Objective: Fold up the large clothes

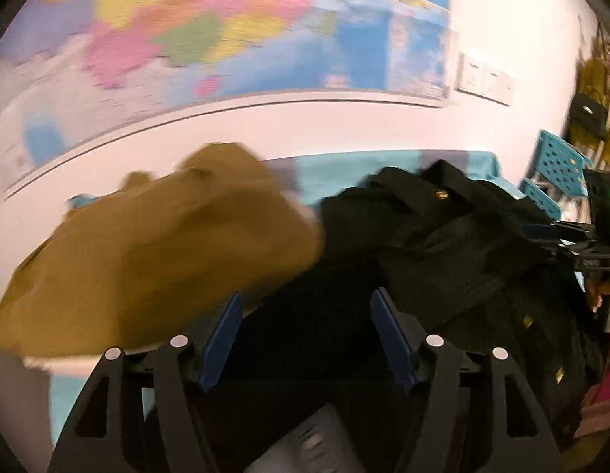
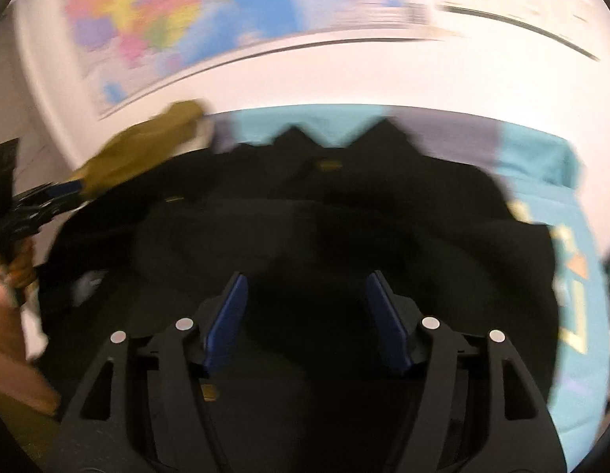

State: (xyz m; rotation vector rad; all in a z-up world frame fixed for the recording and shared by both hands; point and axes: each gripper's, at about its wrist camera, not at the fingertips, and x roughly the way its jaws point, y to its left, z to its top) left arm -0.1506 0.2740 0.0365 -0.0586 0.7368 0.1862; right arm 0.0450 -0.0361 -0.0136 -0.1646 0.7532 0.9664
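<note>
Blue pads [image 1: 226, 339] of the left gripper [image 1: 306, 335] stand well apart, nothing pinched between them; black cloth lies below the gap. Right gripper [image 2: 306, 315] reads the same: jaws apart, pads clear of the fabric, hovering over the dark mass.

Black coat [image 1: 443, 244], with brass buttons, lies heaped across the middle of the bed and fills most of its width in the right wrist view; its collar points reach toward the far edge. Mustard garment [image 1: 155, 244] is bunched at the coat's left side, touching it and running up to the far-left edge against the wall. Whether it overlaps the coat cannot be told through the blur.

Turquoise bedspread [image 2: 541, 165] shows bare along the far edge behind the coat and down the right edge: the only open strips. Right of the bed, a blue perforated stool [image 1: 557, 165] stands close to the edge.

Wall map [image 1: 210, 27] hangs above the far edge, wall switches [image 1: 486, 79] to its right.
</note>
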